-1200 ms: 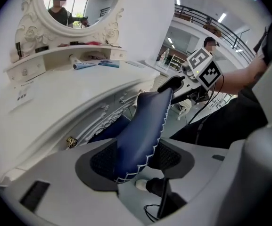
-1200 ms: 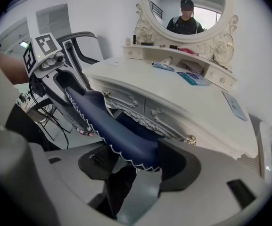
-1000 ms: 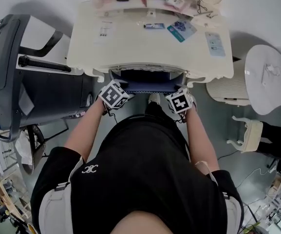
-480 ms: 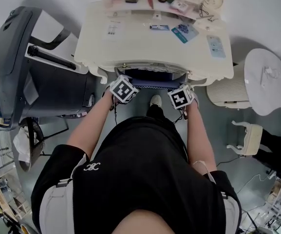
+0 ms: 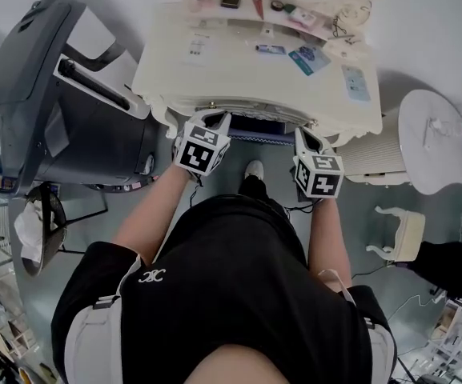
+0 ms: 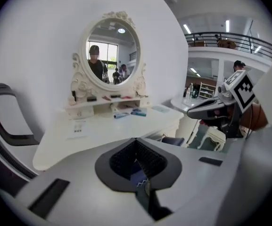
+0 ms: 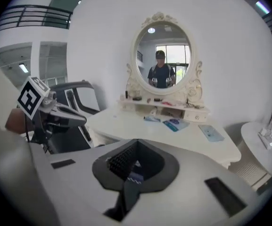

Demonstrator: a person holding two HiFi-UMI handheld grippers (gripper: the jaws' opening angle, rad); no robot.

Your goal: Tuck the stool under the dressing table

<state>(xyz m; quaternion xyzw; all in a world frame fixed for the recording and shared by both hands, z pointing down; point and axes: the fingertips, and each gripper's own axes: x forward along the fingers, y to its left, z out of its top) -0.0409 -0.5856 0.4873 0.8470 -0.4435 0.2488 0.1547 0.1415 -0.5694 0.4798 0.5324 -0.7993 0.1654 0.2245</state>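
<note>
Two grippers, one stool, one dressing table.
The stool (image 5: 256,126) sits under the dressing table (image 5: 239,70), mostly hidden by its top. Only a dark blue strip of seat shows at the table's front edge. The left gripper (image 5: 212,121) and right gripper (image 5: 307,137) hover before that edge. Their jaws have just closed tip to tip on nothing.

- Cream dressing table (image 5: 239,74): a white leaflet (image 5: 198,48) lies at its left, with a blue packet (image 5: 311,58) and a pale blue card (image 5: 356,82) toward its right
- Raised shelf (image 5: 251,16) along the dressing table's back edge: small cosmetics in a row
- Grey floor (image 5: 359,190): a blue stool (image 5: 259,126) stands under the dressing table's front edge, a dark massage chair (image 5: 46,110) is left of the table and a round white side table (image 5: 435,138) right of it
</note>
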